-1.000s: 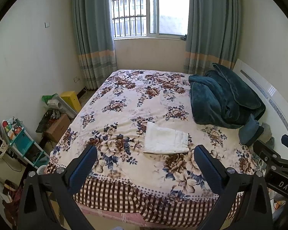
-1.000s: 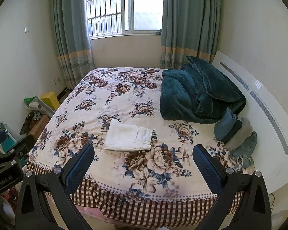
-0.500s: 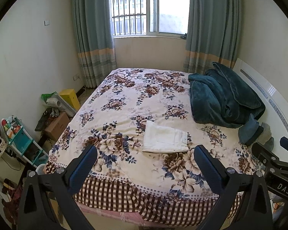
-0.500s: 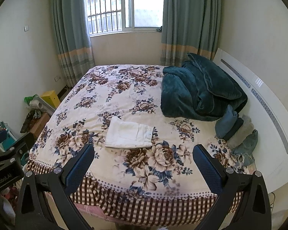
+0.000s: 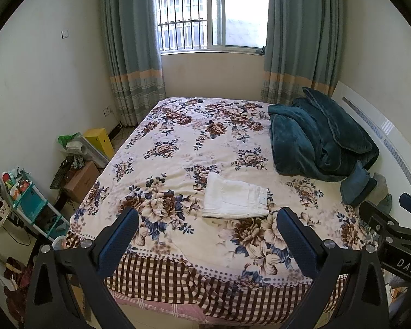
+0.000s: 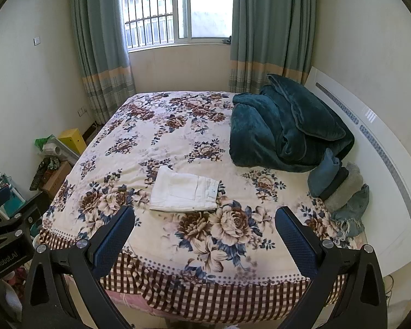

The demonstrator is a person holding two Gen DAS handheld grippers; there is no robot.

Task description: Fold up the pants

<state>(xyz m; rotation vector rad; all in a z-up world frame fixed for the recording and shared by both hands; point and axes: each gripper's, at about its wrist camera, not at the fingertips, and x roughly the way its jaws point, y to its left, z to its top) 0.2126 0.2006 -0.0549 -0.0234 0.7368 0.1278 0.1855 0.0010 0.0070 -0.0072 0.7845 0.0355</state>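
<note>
White pants (image 5: pixel 234 198) lie folded into a flat rectangle on the floral bedspread (image 5: pixel 178 148), near the bed's near edge; they also show in the right wrist view (image 6: pixel 185 190). My left gripper (image 5: pixel 208 233) is open and empty, held back from the bed's near edge, well short of the pants. My right gripper (image 6: pixel 205 231) is open and empty too, to the right of the left one and equally far back. Each gripper's body shows at the edge of the other's view.
A crumpled teal blanket (image 5: pixel 317 134) lies at the bed's right, by the white headboard (image 6: pixel 370 142). Several folded clothes (image 6: pixel 339 186) are stacked below it. Boxes and a small shelf (image 5: pixel 27 203) crowd the floor at left. Window and curtains stand behind.
Both grippers have drawn back and risen slightly from the bed; more of the checked bed edge shows. The pants have not moved.
</note>
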